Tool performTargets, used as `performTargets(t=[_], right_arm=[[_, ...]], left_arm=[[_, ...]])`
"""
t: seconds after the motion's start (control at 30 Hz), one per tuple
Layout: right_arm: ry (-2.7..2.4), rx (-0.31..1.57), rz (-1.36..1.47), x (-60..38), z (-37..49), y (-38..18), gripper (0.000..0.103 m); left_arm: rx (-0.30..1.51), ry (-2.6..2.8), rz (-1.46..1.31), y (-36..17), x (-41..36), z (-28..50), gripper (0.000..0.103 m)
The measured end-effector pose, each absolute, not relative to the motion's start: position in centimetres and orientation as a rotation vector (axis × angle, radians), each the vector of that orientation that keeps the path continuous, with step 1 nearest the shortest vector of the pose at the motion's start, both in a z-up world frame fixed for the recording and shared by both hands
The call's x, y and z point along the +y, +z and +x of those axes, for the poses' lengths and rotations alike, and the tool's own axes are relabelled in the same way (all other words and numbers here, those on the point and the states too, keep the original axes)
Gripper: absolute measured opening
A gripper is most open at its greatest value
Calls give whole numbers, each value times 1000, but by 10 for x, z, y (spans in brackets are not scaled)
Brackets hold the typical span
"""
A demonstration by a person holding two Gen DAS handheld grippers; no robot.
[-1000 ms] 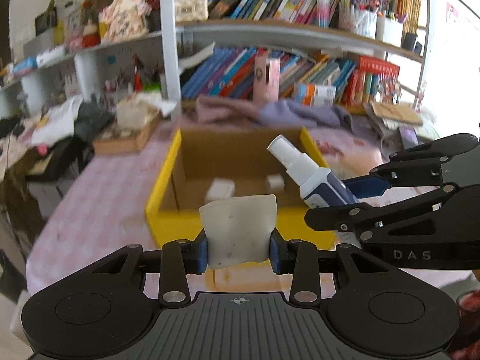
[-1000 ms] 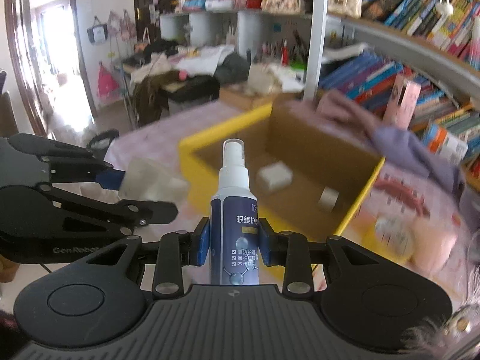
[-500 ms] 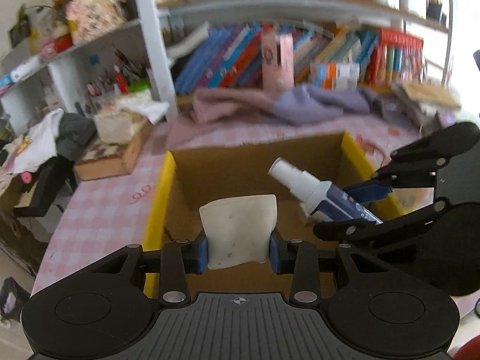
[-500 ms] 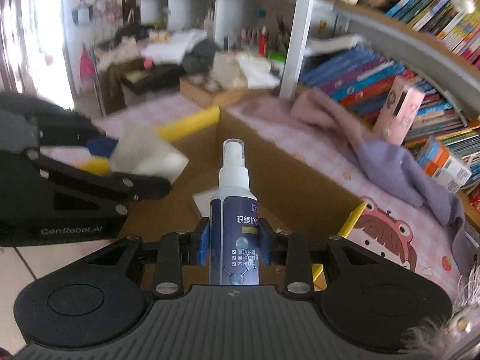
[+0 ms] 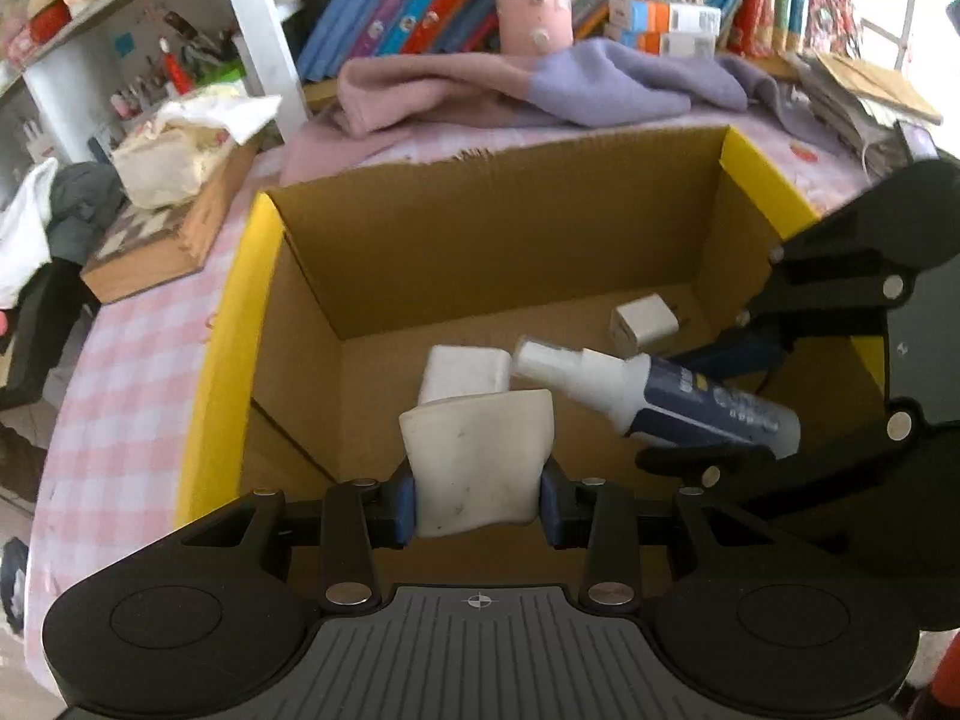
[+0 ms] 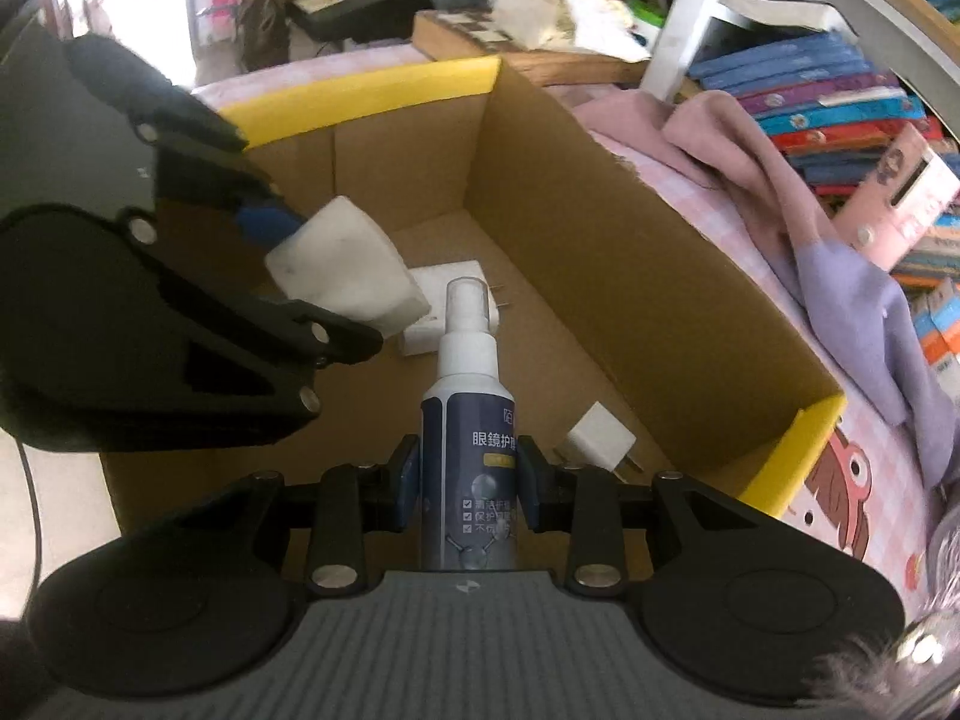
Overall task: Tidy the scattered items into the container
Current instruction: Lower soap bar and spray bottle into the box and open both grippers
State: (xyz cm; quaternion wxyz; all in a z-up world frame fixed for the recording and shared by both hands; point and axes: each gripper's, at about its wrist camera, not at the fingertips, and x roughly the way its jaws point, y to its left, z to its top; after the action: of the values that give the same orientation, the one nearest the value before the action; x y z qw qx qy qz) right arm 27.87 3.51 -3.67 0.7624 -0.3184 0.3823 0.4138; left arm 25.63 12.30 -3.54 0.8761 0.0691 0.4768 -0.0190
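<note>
**Both tools loaded over the box; release not yet made**

The left tool (image 5: 478,507) is clenched on a white pad (image 5: 477,456), gripped by its two side edges. The pad is seen as a soft, matt, slightly soiled block, bowed between the jaws; it is judged light and compressible, so a shallow pinch at the edges suffices and a drop does no harm.

The right tool (image 6: 466,477) is clenched on a spray bottle (image 6: 468,450), taken across the labelled body with the nozzle pointing forward. The bottle is a smooth, rigid cylinder, dark blue below and white at the shoulder and cap. It is judged moderately light but slippery; the straight body is the sound place to hold, not the narrow neck or the cap.

Both items are held above the open interior of the box (image 5: 498,252), a corrugated cardboard carton with yellow-faced rims, standing on a pink checked counter (image 5: 120,372). Two white plug adapters (image 6: 600,438) are noted already lying on the box floor, one below the pad and one nearer the right wall. A pink and lilac cloth (image 5: 540,84) is noted behind the box.
</note>
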Motion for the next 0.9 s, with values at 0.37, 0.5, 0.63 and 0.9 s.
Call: performTargets(t=[0.37, 0.5, 0.63, 0.9], right_arm=[[937, 863, -771, 46, 276, -43, 31], [934, 869, -759, 46, 277, -43, 31], [925, 831, -729, 41, 275, -38, 44], [900, 748, -630, 22, 260, -13, 51]], left_arm=[[1022, -45, 151, -42, 122, 259, 41], [1005, -29, 161, -40, 121, 259, 53], [962, 1, 144, -33, 126, 252, 62], [849, 49, 114, -4, 124, 226, 77]])
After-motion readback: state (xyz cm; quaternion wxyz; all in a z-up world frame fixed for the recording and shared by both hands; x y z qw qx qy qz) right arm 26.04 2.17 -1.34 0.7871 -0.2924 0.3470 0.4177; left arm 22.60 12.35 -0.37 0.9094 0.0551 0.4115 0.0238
